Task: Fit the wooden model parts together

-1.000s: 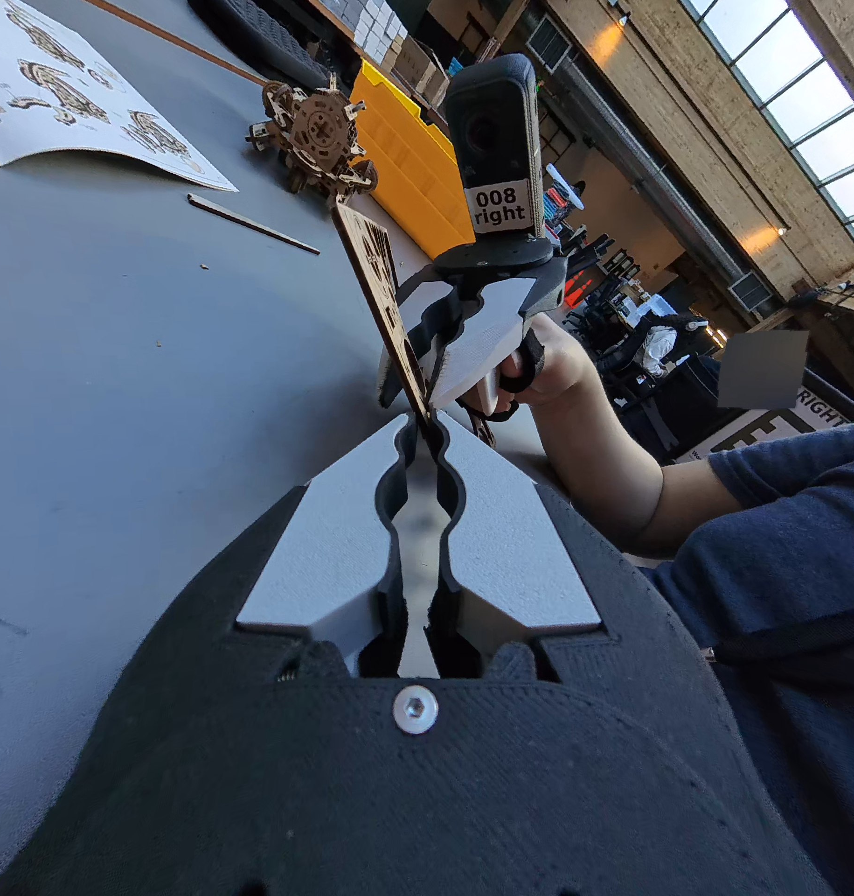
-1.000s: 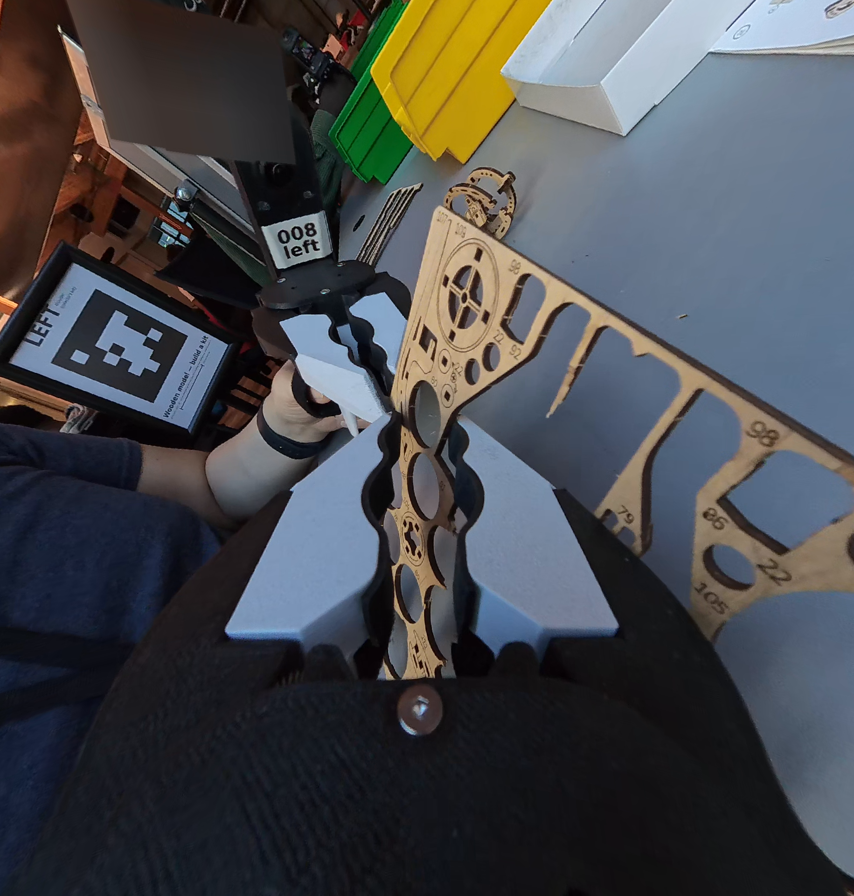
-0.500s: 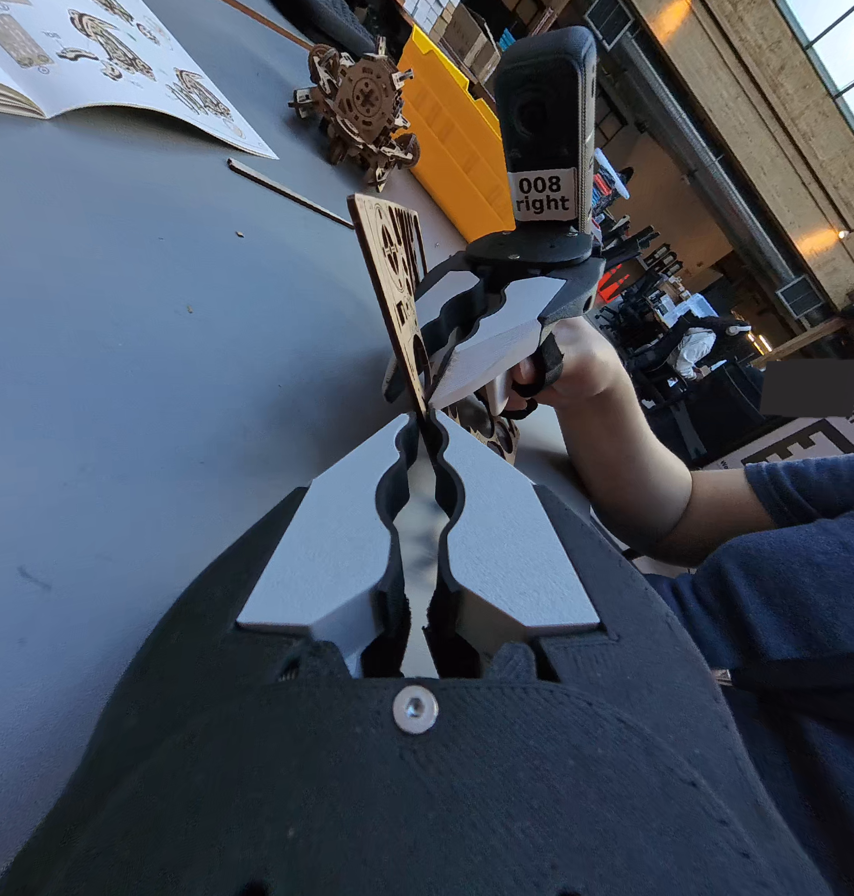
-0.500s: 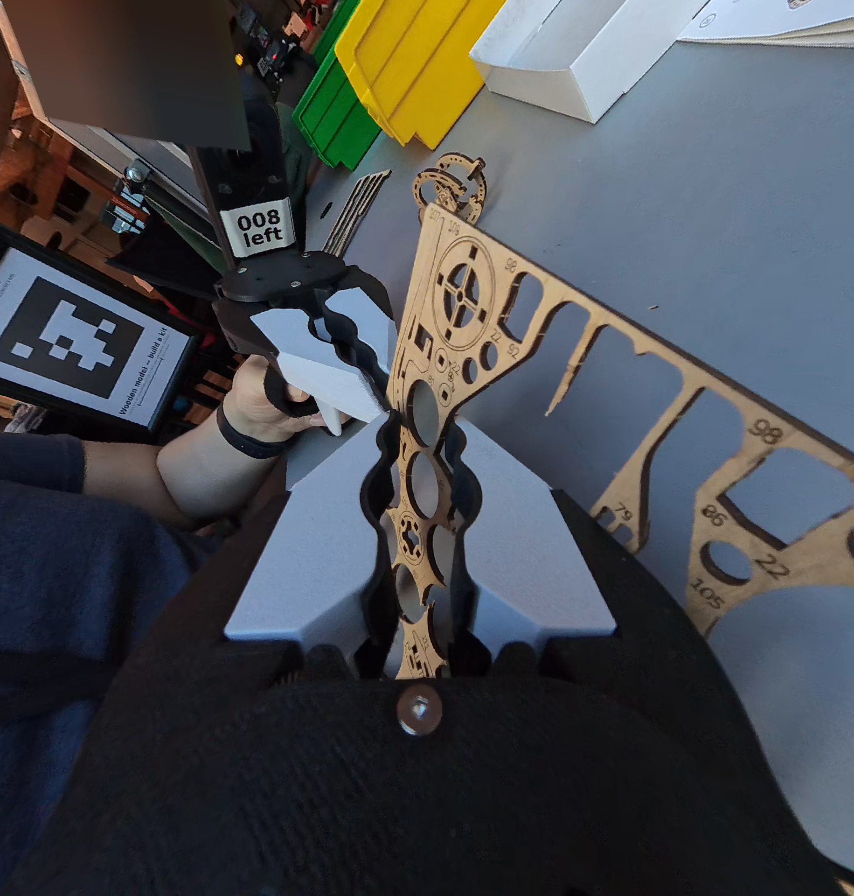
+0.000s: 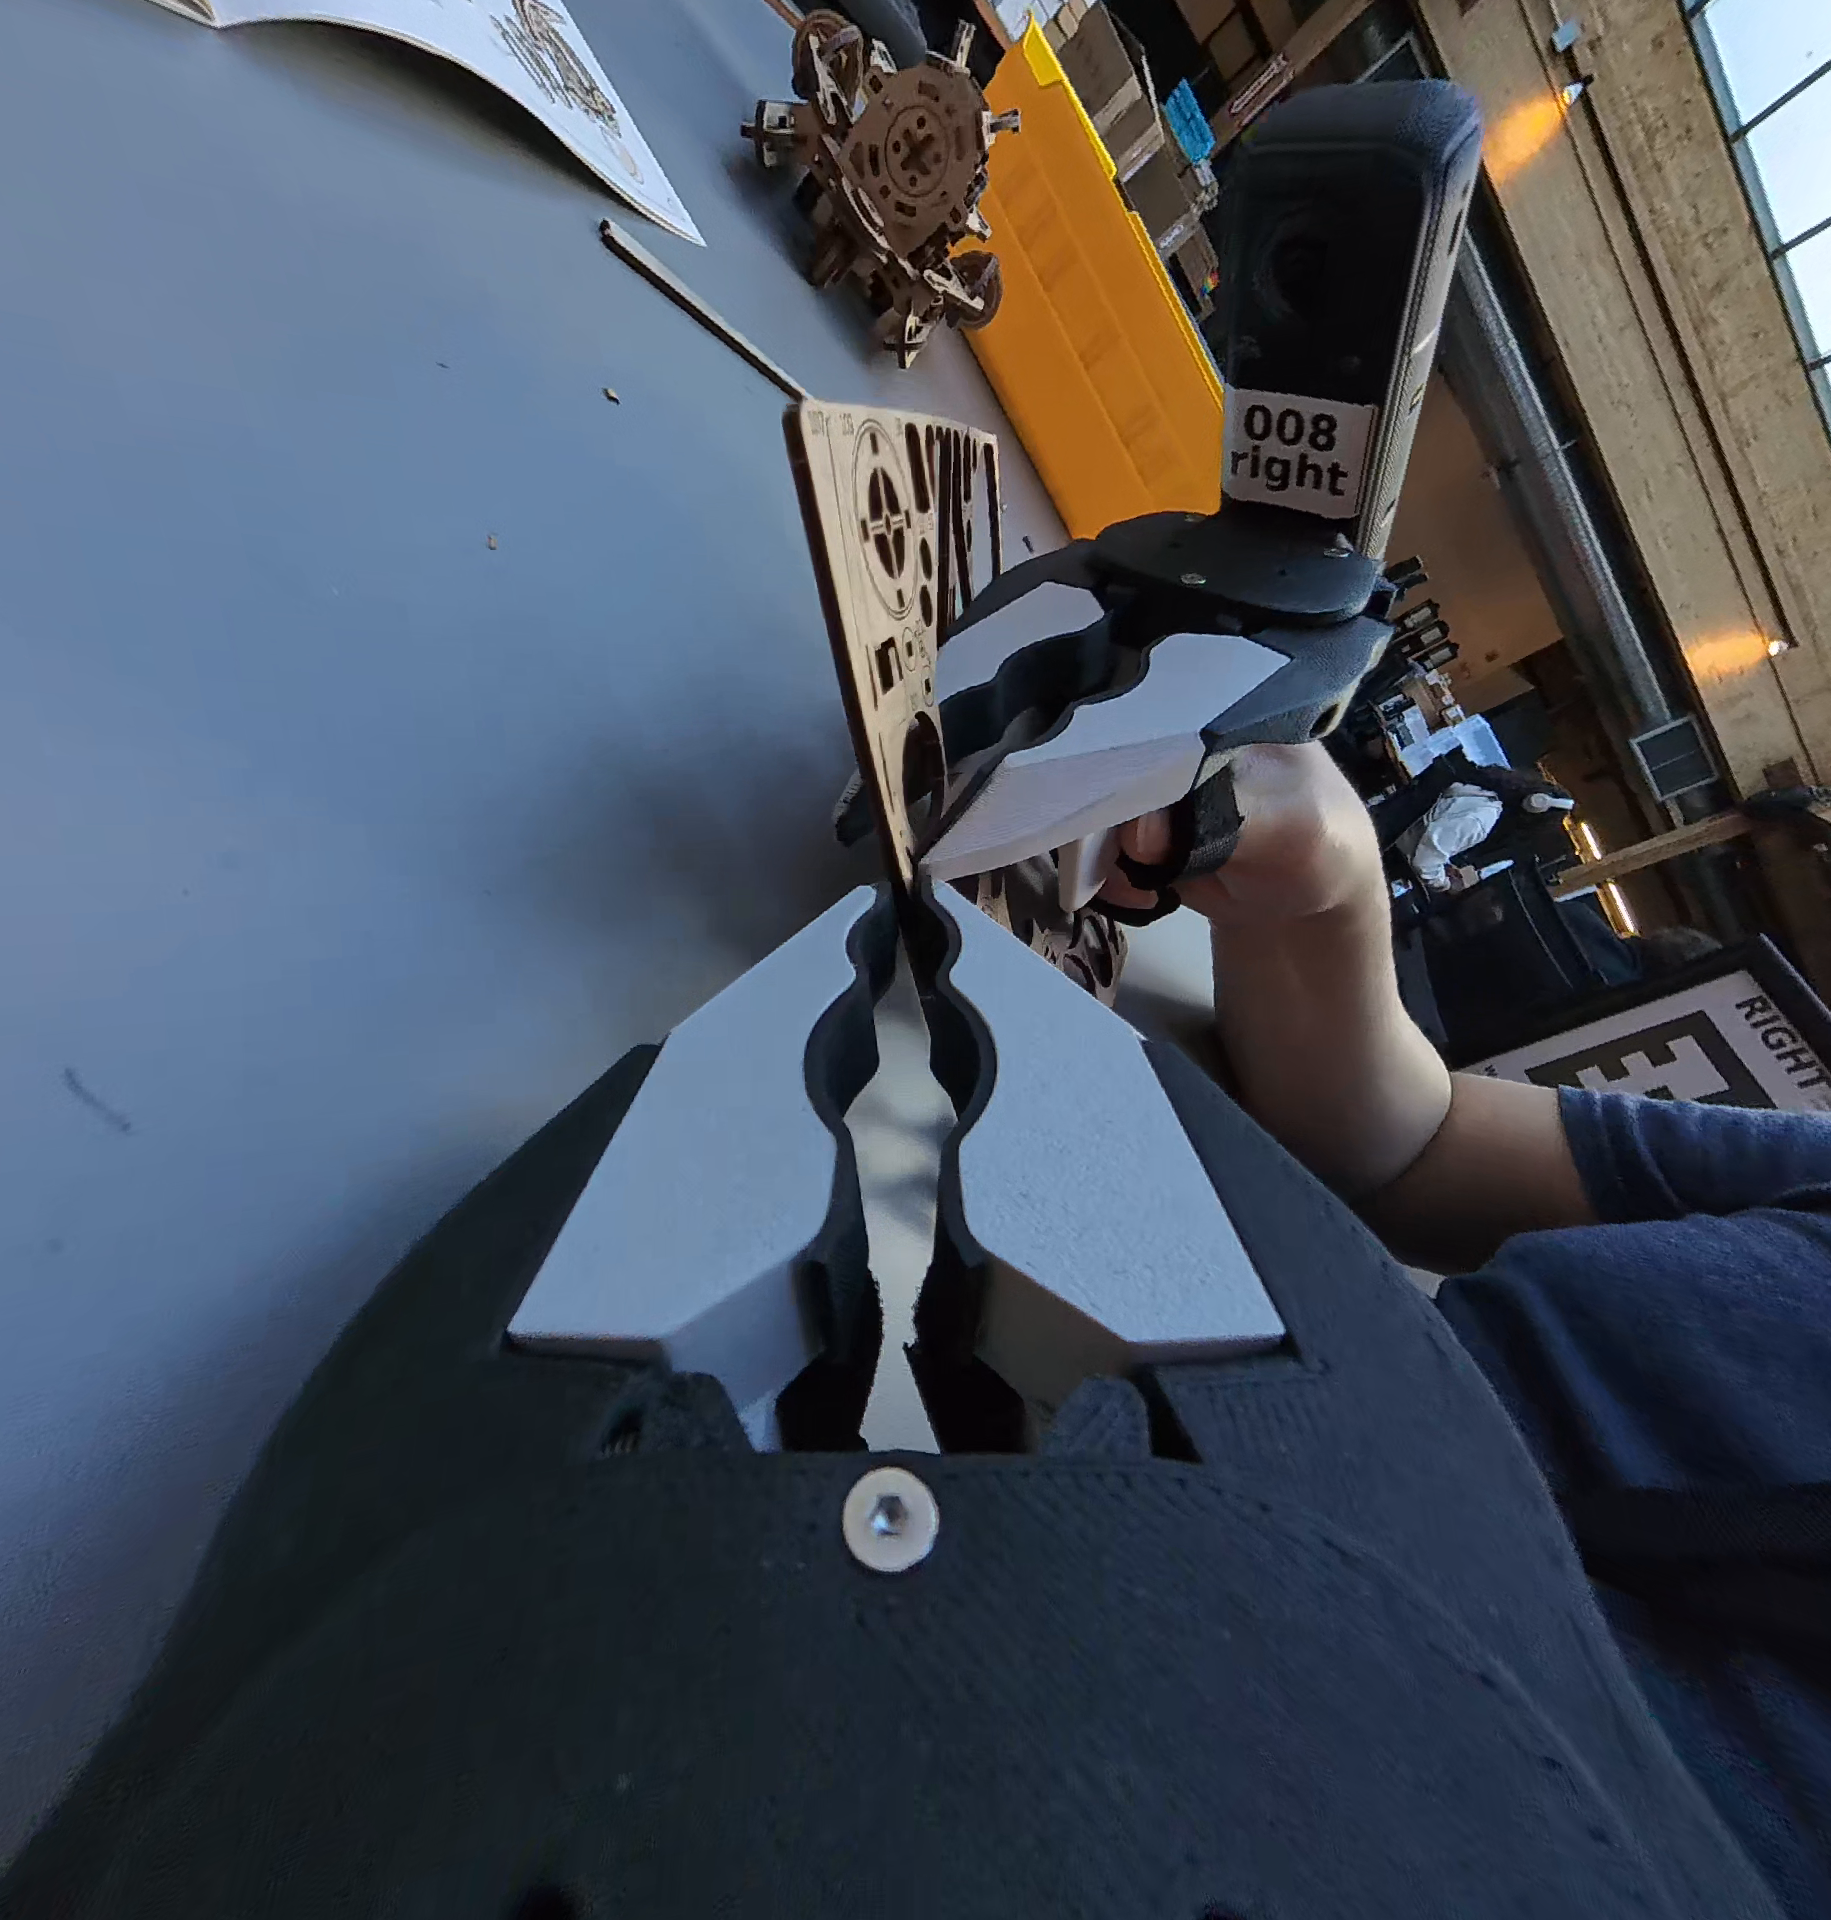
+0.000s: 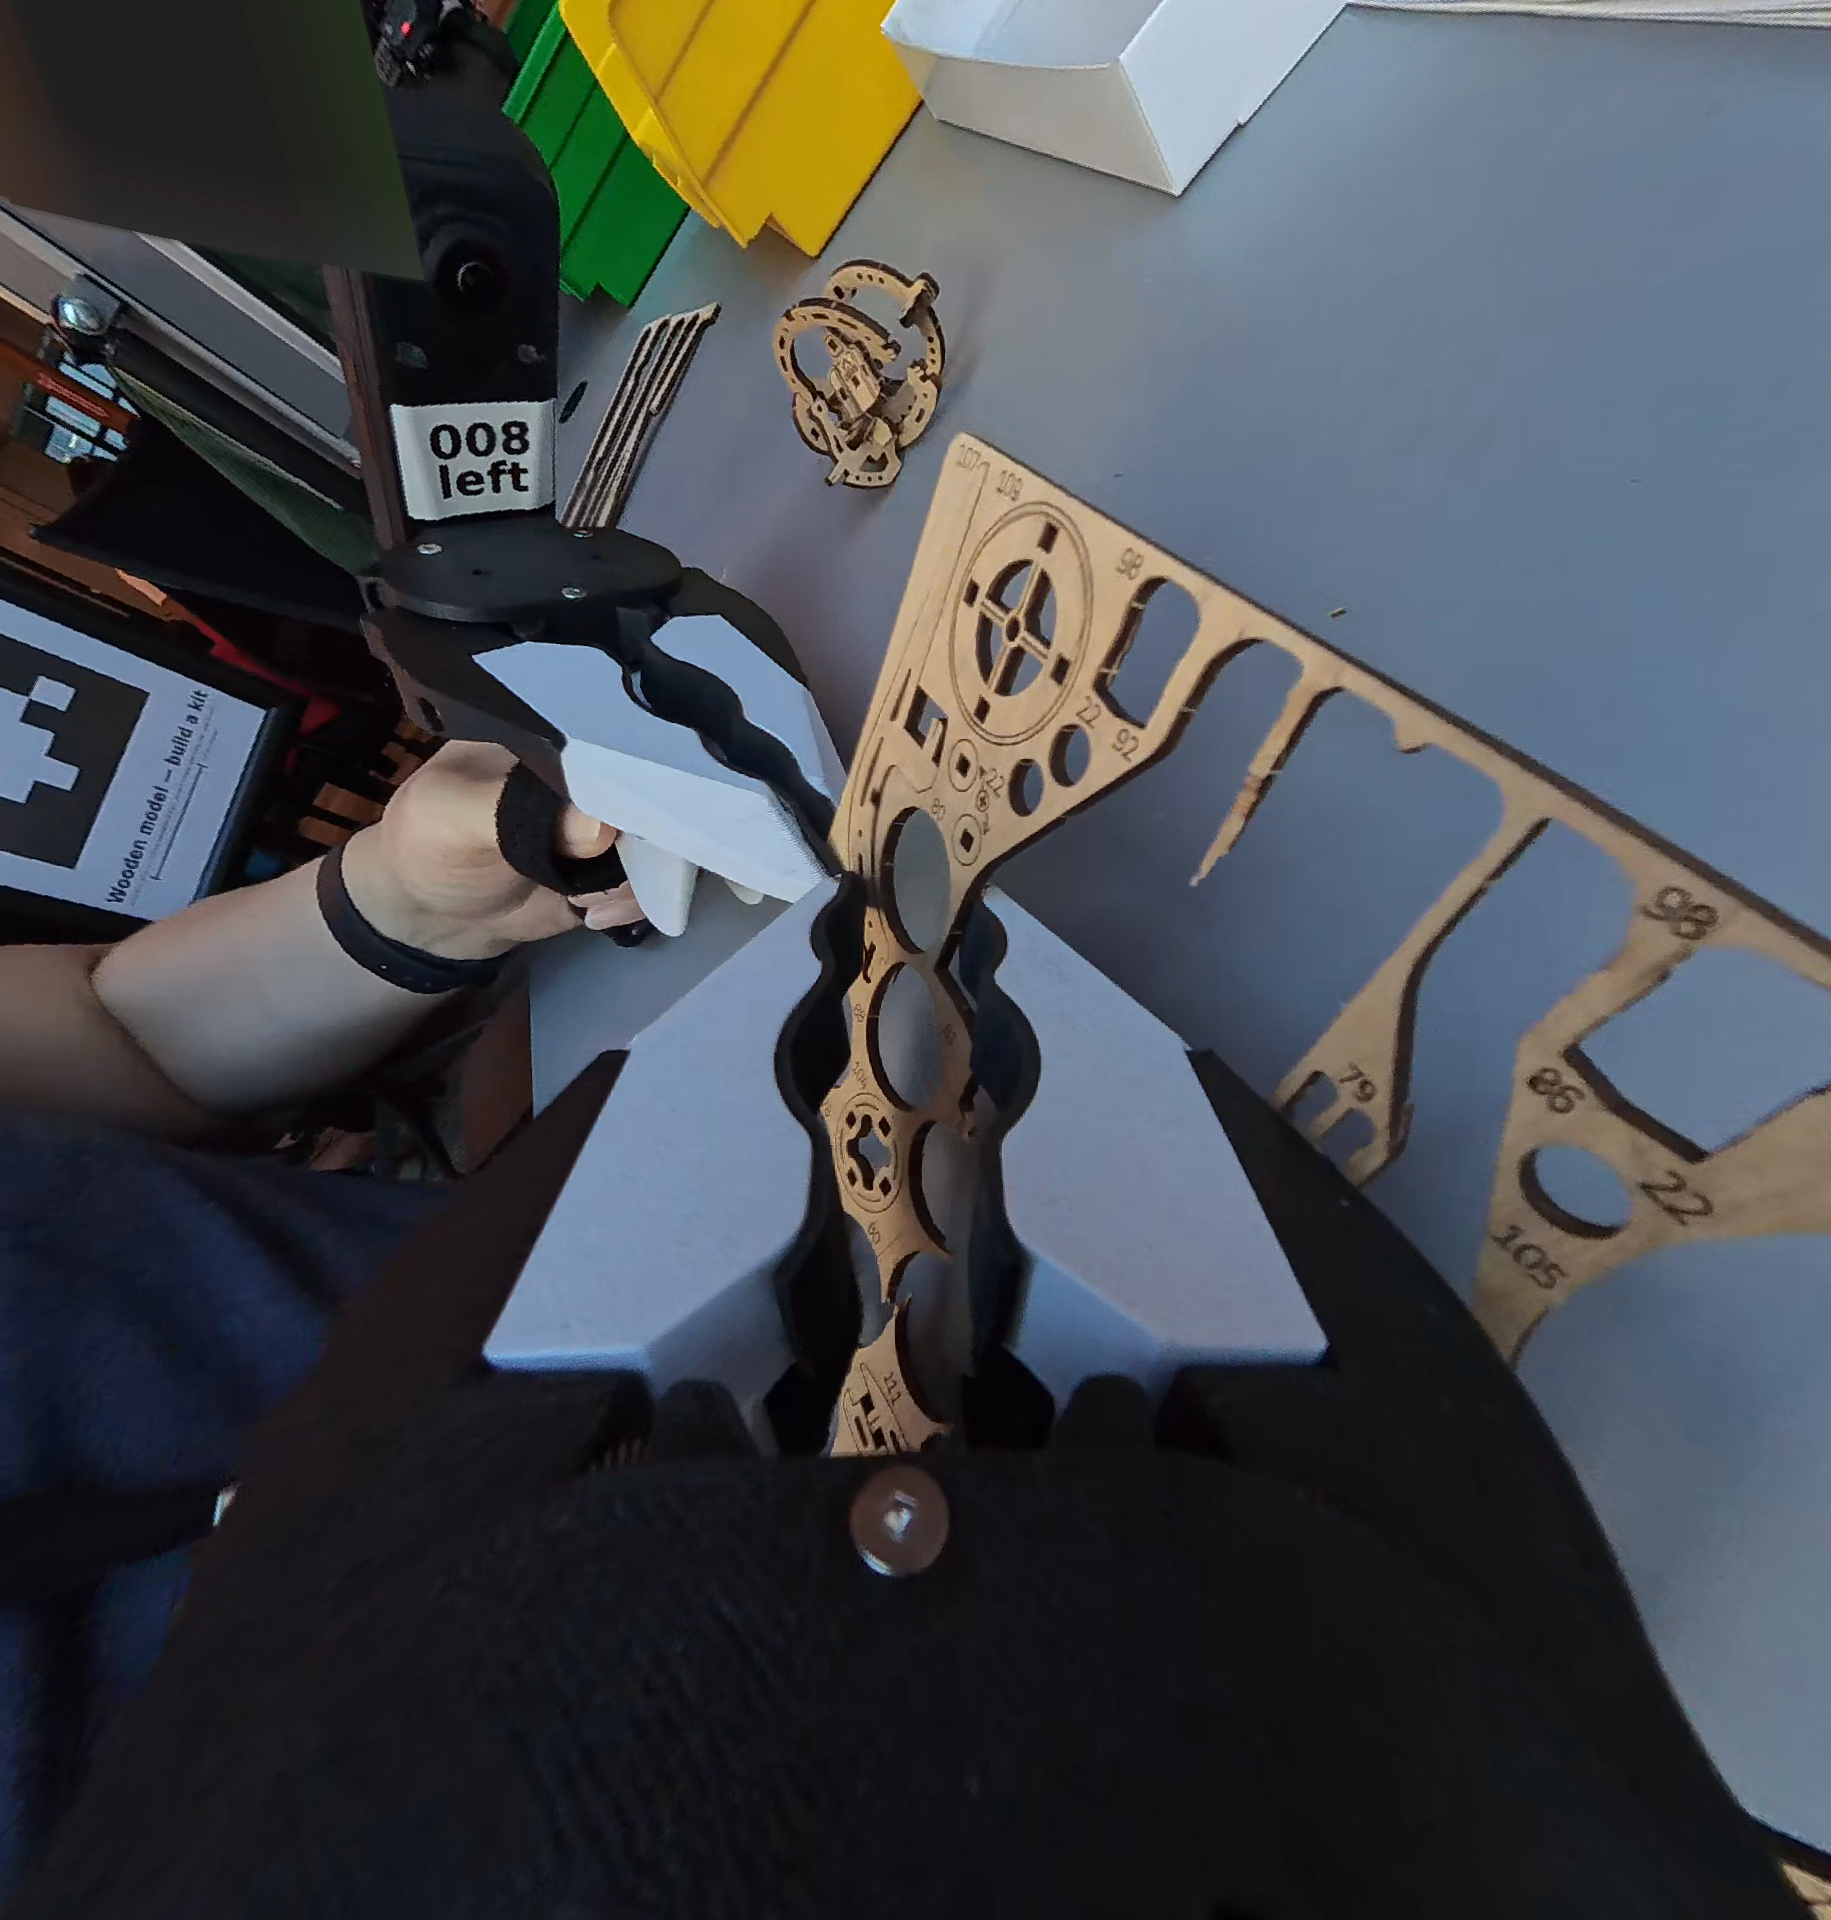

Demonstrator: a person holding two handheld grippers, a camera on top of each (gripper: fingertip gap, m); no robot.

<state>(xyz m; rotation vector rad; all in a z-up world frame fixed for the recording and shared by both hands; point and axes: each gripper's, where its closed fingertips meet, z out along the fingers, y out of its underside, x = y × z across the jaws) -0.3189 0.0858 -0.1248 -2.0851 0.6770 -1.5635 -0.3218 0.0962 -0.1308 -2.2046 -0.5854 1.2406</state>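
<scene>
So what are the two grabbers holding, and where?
Both pinch the wooden parts sheet: right gripper across its holed strip, left gripper on that strip's edge.

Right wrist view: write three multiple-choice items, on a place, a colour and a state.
1. Where is the small model? A on the table, beyond the wooden sheet; B in a drawer; C on the floor.
2. What colour is the bin beside the yellow bin? A red; B green; C blue.
3. How is the wooden sheet? A lying flat; B snapped in two; C upright, clamped by the right gripper.
Key: A, it stands on bare table; B, the green bin adjoins it; C, the fingers close on it.
</scene>
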